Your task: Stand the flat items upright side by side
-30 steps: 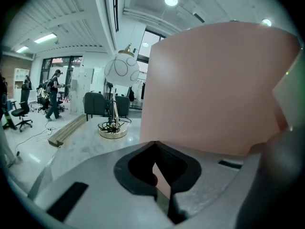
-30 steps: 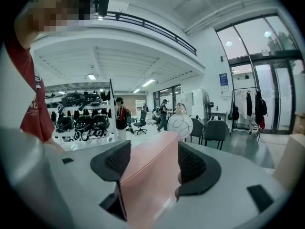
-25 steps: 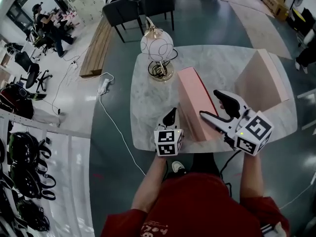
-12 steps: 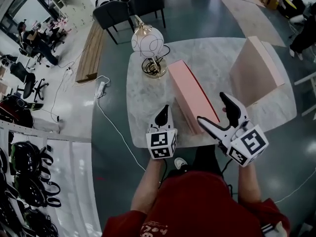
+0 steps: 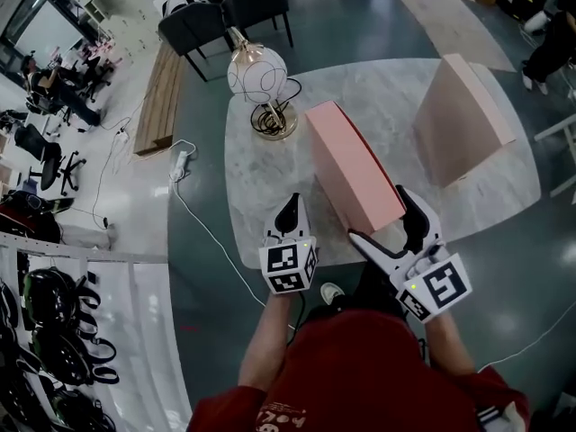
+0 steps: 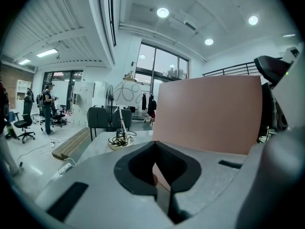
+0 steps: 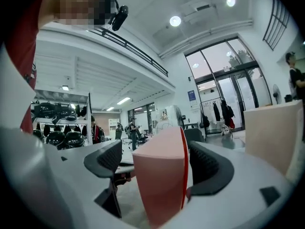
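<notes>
Here the pink box stands upright on the marble table, its near end close to the front edge and well apart from the paler box. The right gripper straddles that end, its jaws just opened wide. The left gripper hangs beside the pink box, its jaws pressed together on nothing.

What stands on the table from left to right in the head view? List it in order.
lamp → pink box → paler box
</notes>
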Demonstrator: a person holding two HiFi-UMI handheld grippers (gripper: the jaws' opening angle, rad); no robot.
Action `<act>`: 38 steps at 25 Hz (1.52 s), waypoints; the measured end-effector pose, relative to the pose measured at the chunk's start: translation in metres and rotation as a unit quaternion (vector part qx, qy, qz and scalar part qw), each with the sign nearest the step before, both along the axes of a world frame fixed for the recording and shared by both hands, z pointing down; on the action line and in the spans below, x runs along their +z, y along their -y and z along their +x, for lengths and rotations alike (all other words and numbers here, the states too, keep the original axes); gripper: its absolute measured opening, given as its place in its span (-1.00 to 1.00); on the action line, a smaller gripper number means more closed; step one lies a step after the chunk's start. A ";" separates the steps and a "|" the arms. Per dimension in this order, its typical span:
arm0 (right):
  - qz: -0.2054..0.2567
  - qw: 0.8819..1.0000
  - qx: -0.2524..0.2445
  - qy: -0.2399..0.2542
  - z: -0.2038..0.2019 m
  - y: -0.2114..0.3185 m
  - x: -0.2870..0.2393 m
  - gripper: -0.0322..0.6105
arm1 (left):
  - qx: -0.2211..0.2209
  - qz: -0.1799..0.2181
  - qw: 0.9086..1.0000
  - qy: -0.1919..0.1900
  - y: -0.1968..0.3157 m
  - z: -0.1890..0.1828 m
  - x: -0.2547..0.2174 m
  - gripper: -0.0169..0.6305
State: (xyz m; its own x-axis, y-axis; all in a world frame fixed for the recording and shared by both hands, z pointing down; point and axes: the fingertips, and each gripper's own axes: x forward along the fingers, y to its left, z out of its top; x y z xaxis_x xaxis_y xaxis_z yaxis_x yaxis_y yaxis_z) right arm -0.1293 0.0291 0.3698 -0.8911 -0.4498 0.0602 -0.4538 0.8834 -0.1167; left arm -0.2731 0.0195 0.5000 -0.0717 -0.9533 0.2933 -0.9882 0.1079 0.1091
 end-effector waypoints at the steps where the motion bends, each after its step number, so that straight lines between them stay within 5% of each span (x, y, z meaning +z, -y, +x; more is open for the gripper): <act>1: -0.001 1.000 0.009 -0.010 0.001 0.001 0.008 0.37 | -0.001 0.001 1.000 0.001 0.000 0.000 0.000 -0.94; 13: -0.009 0.991 0.090 -0.101 0.006 0.008 0.098 0.30 | -0.005 0.015 1.000 0.012 -0.003 0.005 -0.008 -0.94; 15: -0.004 0.990 0.101 -0.100 0.009 0.009 0.100 0.04 | -0.006 0.018 1.000 0.017 -0.004 0.007 -0.009 -0.94; 24: 0.002 0.992 0.102 -0.077 0.009 0.012 0.101 -0.05 | -0.008 0.014 1.000 0.019 -0.002 0.009 0.000 -0.94; 38: 0.025 0.976 0.202 -0.075 0.091 0.082 0.085 -0.05 | 0.045 0.019 0.999 0.021 0.048 0.058 -0.006 -0.93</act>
